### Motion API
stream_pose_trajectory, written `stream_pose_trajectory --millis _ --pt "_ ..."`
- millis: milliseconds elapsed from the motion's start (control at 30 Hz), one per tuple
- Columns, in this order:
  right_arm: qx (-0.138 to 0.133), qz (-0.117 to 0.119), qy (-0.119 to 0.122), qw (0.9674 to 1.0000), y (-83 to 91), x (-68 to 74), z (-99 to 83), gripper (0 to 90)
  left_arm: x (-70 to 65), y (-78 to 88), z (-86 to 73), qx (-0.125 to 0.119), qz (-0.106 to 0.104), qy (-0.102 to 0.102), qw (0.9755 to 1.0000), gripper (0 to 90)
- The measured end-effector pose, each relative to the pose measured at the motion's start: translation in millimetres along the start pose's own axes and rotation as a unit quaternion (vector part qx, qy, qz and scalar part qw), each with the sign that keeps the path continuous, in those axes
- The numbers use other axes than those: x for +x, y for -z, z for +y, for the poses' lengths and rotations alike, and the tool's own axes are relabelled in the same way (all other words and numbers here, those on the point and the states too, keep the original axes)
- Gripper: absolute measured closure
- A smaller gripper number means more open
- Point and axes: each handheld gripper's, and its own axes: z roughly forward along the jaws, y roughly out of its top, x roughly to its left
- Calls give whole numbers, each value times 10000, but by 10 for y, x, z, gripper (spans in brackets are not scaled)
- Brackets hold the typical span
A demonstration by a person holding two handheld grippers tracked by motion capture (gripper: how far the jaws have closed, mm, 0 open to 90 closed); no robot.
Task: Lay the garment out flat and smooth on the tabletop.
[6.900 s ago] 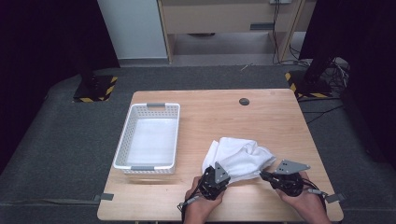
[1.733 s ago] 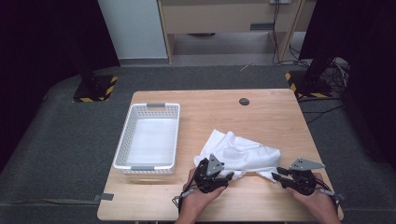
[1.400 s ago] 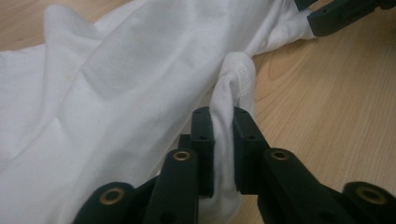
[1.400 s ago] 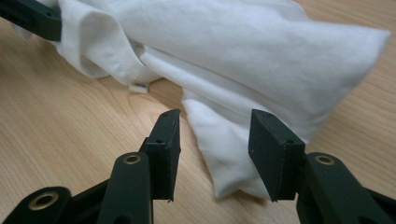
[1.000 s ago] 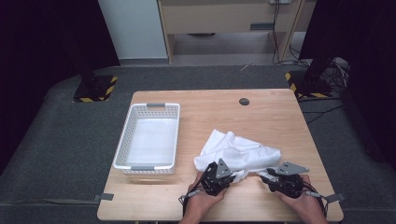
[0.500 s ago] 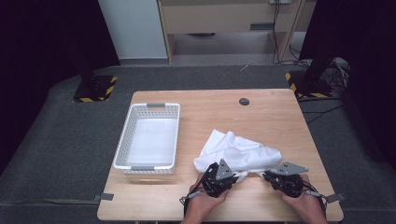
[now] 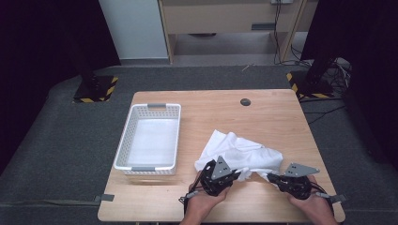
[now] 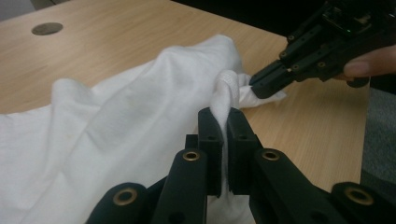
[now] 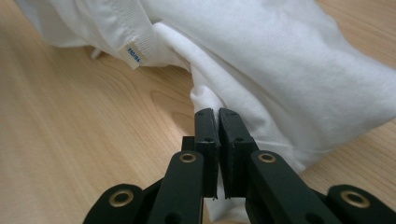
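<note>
Since we've got both grippers clamped on the white garment [image 7: 239,152], left gripper [image 8: 223,123] and right gripper [image 9: 218,122] each pinching a bunched edge, we can probably spread it out; it's crumpled on the table [image 7: 277,112] beside the basket [image 7: 126,140].

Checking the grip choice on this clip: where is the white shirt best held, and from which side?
Best at the near edge of the white shirt, coming in from the person's side. The cloth bunches into raised folds there. The left hand-held gripper and the right hand-held gripper each pinch such a fold.
</note>
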Motion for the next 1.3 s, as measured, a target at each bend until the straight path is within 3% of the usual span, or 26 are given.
stream_pose_trajectory --millis 67,100,300,400,600,700,800,967,1133,1300 --pt "-43 74 -37 10000 34 -7 2 868 32 39 11 -110 63 65 9999 874" --pt "-166 232 -144 9995 97 -29 1 868 70 66 13 -186 133 145 9996 874" --pt "-384 526 -481 9967 196 -104 -33 870 208 69 -37 -296 365 441 9979 874" --pt "-382 558 -627 9957 221 -137 -71 870 300 20 -100 -140 479 569 9971 874" --pt "-125 342 -807 9961 186 -168 -156 863 492 -195 -313 525 631 734 9939 873" --pt "9 108 -783 9969 154 -178 -182 827 520 -310 -398 841 644 720 9918 872" --pt "94 -120 -776 9969 136 -186 -195 782 539 -387 -448 1007 651 747 9900 872" --pt "-155 -283 -676 9972 211 -164 -142 745 546 -437 -476 1115 636 733 9890 871" --pt "-411 -207 -493 9977 248 -90 -68 743 545 -438 -479 1098 641 734 9892 870" --pt "-475 -14 -280 9985 210 10 -19 716 541 -438 -479 1104 644 730 9891 870"
